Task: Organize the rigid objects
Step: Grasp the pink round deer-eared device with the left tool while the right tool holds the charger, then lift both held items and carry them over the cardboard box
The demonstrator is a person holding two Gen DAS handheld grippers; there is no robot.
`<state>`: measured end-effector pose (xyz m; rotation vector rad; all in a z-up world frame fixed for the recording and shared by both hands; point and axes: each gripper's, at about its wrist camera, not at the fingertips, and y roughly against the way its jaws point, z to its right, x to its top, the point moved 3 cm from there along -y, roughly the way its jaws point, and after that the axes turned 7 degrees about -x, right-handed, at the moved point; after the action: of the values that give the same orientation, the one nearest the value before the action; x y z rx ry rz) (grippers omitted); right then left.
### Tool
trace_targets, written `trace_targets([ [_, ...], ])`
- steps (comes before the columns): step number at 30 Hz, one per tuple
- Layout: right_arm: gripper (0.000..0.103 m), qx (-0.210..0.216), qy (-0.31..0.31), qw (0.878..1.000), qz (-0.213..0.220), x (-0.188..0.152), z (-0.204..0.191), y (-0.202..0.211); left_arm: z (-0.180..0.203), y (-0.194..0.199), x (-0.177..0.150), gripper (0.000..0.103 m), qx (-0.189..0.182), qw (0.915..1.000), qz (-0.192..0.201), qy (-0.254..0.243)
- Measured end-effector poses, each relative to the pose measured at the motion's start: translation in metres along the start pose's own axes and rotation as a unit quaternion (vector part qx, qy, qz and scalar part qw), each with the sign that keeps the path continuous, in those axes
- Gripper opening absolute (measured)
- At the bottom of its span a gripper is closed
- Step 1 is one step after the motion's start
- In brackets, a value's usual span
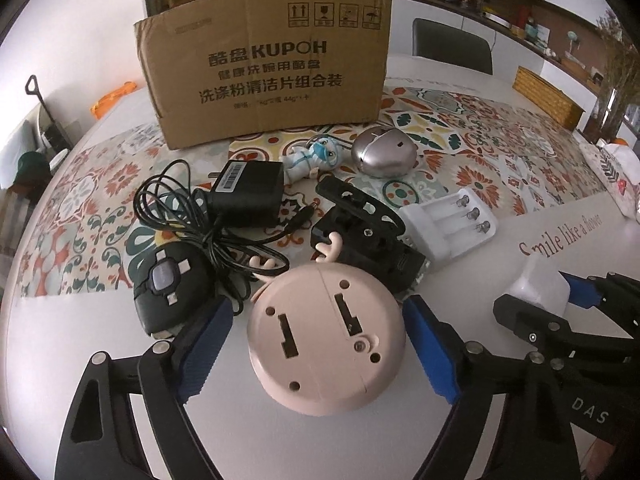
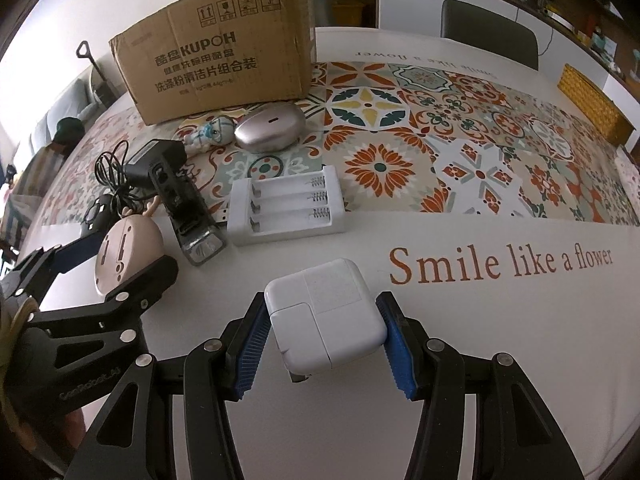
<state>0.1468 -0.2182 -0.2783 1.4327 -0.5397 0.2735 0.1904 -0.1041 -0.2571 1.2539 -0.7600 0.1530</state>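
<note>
While the desk with its patterned cloth carries everything, the biggest item is the cardboard box, standing at the far side, open top, print facing the cameras. Just in front of it lie a small masked figurine and a silver egg-shaped case, side by side. Nearer, a black power adapter with its tangled cord sits left of a black clip-like device; a white battery holder lies right of that device, near it. A dark oval gadget rests at the cord's near end.

Left tool: fingers spread apart, one on each side of the pink round item with antlers, which lies flat-side up between them. Blue pads sit just beside its rim; contact cannot be told, left pad looks slightly clear. In the right wrist view the same pink item sits left of the right tool, near it.

Right tool: closed onto the white square charger, both blue pads touching its opposite sides. Charger lies between the fingers on bare desk, near the "Smile like a flower" lettering, well apart from the box.
</note>
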Motion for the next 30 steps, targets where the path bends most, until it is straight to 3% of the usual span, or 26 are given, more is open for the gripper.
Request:
trace_targets([
  [5, 0.054, -0.001, -0.001, 1.000, 0.000, 0.002, -0.003, 0.000, -0.004, -0.002, 0.001, 0.073, -0.017, 0.9998, -0.002, 0.004],
  [20, 0.054, 0.004, 0.002, 1.000, 0.005, 0.007, -0.017, 0.017, -0.004, 0.034, -0.001, 0.073, 0.001, 0.9999, 0.010, -0.008],
  [30, 0.054, 0.017, -0.010, 0.999, 0.044, 0.029, -0.027, 0.070, -0.018, 0.088, 0.032, 0.073, 0.003, 0.9986, 0.054, 0.000],
])
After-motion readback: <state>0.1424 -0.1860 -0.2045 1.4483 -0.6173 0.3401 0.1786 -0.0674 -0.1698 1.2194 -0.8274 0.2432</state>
